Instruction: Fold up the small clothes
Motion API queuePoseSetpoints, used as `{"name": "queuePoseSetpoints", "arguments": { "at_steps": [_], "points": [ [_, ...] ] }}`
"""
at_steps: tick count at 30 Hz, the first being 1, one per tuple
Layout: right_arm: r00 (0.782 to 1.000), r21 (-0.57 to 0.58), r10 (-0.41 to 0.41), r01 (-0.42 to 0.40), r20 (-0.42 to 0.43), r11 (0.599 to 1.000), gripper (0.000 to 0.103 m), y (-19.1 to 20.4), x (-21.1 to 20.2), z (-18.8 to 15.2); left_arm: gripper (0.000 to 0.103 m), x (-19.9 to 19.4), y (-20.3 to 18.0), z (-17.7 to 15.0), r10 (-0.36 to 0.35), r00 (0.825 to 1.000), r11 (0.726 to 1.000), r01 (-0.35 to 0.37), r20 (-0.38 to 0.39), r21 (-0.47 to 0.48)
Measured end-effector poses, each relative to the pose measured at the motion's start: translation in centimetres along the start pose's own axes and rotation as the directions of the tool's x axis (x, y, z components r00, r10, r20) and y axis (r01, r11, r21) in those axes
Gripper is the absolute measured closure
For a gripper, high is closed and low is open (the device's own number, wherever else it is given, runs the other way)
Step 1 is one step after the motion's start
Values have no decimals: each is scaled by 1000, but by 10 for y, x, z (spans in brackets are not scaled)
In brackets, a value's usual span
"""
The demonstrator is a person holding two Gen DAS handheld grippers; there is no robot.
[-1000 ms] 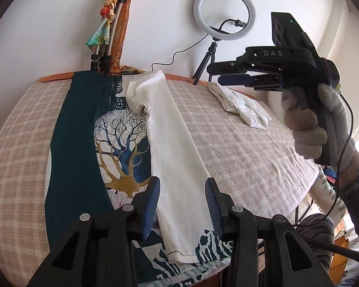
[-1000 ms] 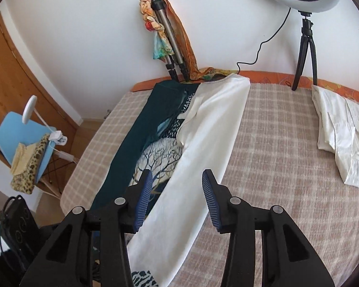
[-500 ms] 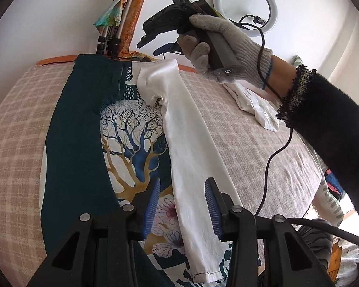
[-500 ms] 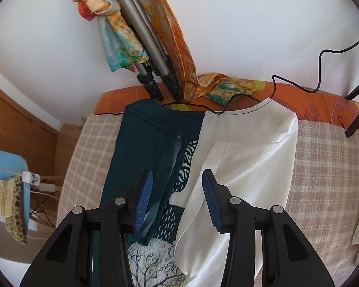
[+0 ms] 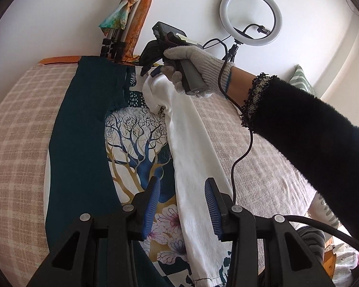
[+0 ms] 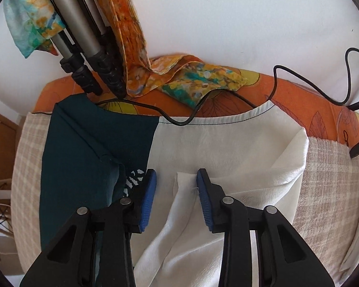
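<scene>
Right hand-held gripper [image 6: 176, 191], jaws just closing but still apart around a loose corner of the white tree-print garment [image 5: 193, 157], has not yet pinched it, while the left hand-held gripper [image 5: 182, 205] hovers half open over the garment's near end. Garment lies lengthwise on the checked bedspread [image 5: 19, 143], one long side folded inward; crosswise folds remain, I judge.

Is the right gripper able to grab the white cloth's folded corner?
Probably yes. The right gripper hangs right over the white cloth, nothing lies in the way, and its jaws have just been closing with the folded corner between them.
</scene>
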State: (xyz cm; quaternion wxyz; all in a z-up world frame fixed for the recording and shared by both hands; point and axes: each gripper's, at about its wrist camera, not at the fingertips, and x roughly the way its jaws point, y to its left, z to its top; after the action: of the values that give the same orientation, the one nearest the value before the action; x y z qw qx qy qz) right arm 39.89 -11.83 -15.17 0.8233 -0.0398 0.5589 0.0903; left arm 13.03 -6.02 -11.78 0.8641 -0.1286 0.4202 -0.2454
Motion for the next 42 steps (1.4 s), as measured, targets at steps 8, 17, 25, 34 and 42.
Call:
{"name": "queuePoseSetpoints", "arguments": {
  "at_steps": [8, 17, 25, 34, 42],
  "points": [
    [984, 40, 163, -166, 77, 985, 100, -12, -26, -1, 65, 1, -3, -1, -2, 1000, 1000, 2, 2, 5],
    [941, 39, 336, -337, 30, 941, 93, 4, -12, 12, 65, 1, -5, -1, 4, 1000, 1000, -4, -3, 4],
    [901, 110, 389, -414, 193, 903, 68, -39, -82, -1, 65, -14, -5, -3, 35, 999, 999, -36, 25, 25],
    [883, 77, 345, -387, 318, 919, 68, -95, -215, -89, 65, -49, -15, -23, 93, 992, 985, -104, 88, 134],
    [901, 92, 185, -239, 393, 967, 68, -114, -299, -203, 65, -83, -10, -46, 256, 958, 915, -284, 130, 288]
  ]
}}
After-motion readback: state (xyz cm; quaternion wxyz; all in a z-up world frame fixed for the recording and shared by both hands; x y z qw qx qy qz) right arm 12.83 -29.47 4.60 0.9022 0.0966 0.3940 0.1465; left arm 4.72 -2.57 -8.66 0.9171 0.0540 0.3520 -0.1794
